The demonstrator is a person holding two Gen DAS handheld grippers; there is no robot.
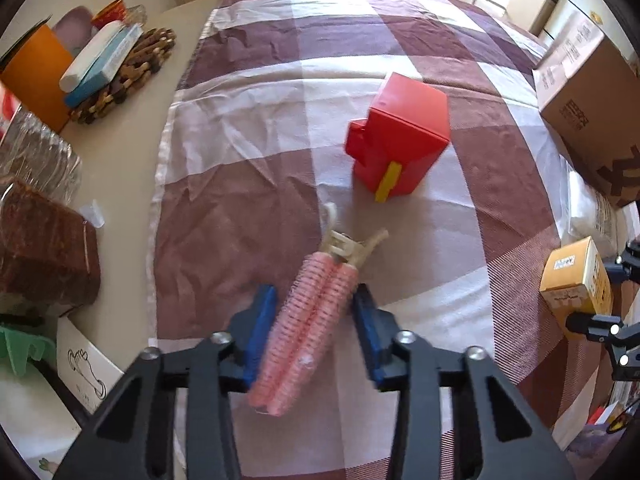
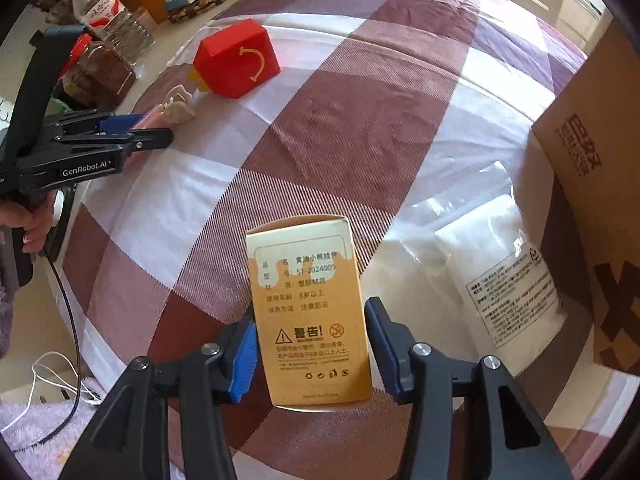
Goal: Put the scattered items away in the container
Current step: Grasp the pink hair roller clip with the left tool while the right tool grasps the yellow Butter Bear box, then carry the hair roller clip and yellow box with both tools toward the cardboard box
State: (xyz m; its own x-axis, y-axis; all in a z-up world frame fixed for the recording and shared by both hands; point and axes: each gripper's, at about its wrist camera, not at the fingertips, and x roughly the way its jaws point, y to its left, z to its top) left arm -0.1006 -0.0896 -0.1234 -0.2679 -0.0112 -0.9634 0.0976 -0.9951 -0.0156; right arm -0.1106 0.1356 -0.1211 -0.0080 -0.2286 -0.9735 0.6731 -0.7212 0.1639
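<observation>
Two handheld grippers close in on scattered items on a checked tablecloth (image 1: 248, 128). The left gripper (image 1: 316, 336) points steeply down with its blue pads on either side of a pink hair-roller clip (image 1: 316, 312), a pair of bristled rollers on a cream claw clip; the jaws are narrow and appear to press the rollers' sides, a grip just taken, by the look of it. The right gripper (image 2: 310, 348) brackets a small yellow carton (image 2: 310, 312) with printed warnings. Its left pad touches the carton's side, while a sliver of gap seems to show at the right pad, so whether the hold is firm cannot be told.

The step in hand is the pick-up. Next, each item must be lifted clear of the cloth and carried to the container, presumably the large cardboard box (image 2: 592, 208) at the cloth's right edge, whose opening is out of view.

A red toy box (image 1: 396, 136) with a yellow tab lies just beyond the rollers, near the cloth's middle, not yet collected. A clear plastic bag (image 2: 492, 264) of white material lies between the carton and the cardboard box, across the right gripper's likely path. Past the cloth's left edge stand bottles, a wooden trivet (image 1: 132, 76) under a blue packet, and an orange box.
</observation>
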